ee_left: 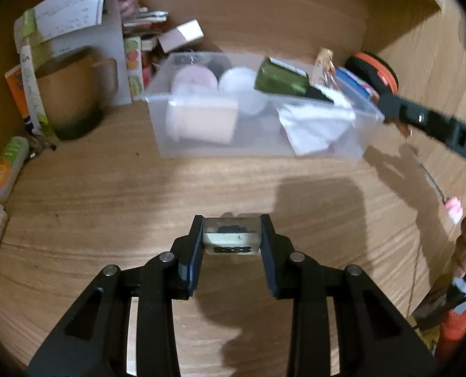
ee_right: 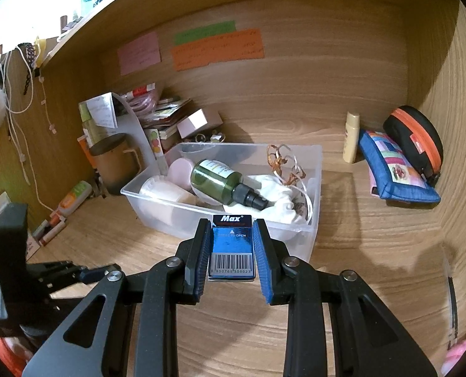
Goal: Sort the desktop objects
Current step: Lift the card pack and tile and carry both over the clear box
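My left gripper [ee_left: 232,220] is shut on a small pale box [ee_left: 231,242] with a clear lid and dark pieces inside, held just above the wooden desk [ee_left: 107,194]. My right gripper [ee_right: 232,223] is shut on a blue staple box [ee_right: 232,245] with a barcode label. It hovers at the near wall of a clear plastic bin [ee_right: 314,169]. The bin [ee_left: 182,144] holds a green spray bottle [ee_right: 217,177], white and pink jars and crumpled white material. The right gripper's black body [ee_left: 421,119] reaches in beside the bin's right end.
A brown mug [ee_right: 113,160], a stand calendar [ee_right: 101,113] and stacked packets crowd the back left. Tubes [ee_right: 73,198] lie along the left wall. A cream bottle [ee_right: 351,141], a blue pouch [ee_right: 393,169] and an orange-zipped case [ee_right: 415,138] sit at the back right.
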A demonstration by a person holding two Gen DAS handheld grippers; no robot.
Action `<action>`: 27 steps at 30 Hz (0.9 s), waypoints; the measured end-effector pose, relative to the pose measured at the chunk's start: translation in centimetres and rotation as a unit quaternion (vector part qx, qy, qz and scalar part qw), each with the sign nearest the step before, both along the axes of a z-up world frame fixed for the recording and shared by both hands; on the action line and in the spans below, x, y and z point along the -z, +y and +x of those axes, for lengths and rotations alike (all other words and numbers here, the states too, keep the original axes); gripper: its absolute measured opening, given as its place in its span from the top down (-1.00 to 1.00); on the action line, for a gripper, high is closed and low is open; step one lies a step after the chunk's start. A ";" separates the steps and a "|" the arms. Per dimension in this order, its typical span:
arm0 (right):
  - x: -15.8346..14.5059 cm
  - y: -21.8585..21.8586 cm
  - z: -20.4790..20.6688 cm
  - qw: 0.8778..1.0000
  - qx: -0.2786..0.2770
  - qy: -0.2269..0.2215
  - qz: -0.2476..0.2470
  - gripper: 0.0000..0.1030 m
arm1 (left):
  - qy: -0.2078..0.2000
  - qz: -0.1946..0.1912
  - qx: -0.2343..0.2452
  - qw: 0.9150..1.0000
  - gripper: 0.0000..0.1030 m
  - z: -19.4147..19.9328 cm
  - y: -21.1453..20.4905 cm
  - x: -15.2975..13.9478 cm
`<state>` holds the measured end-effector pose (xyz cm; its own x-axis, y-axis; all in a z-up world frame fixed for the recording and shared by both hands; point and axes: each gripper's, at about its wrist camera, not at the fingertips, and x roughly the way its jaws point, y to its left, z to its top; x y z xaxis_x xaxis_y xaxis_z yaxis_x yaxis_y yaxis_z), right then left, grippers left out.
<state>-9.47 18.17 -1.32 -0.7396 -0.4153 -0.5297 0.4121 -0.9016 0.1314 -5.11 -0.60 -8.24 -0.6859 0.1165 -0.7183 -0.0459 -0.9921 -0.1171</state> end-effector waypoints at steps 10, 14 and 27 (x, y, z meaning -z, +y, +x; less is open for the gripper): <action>-0.8 -0.4 -1.2 1.000 0.000 0.009 -0.004 0.52 | 0.052 0.025 -0.009 0.998 0.36 -1.5 -2.2 -4.8; -1.3 -1.0 -1.7 1.000 -0.004 0.016 -0.003 0.52 | 0.066 0.022 -0.010 0.998 0.36 -2.2 -2.5 -6.1; -2.2 -4.1 -3.8 0.999 -0.028 0.033 0.020 0.52 | 0.084 -0.003 -0.009 0.996 0.36 -5.2 -2.4 -8.0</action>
<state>-13.26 14.04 0.85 -0.7498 -0.4363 -0.4974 0.4679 -0.8812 0.0676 -10.29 -3.02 -0.27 -0.7989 0.0988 -0.5933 -0.0464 -0.9936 -0.1030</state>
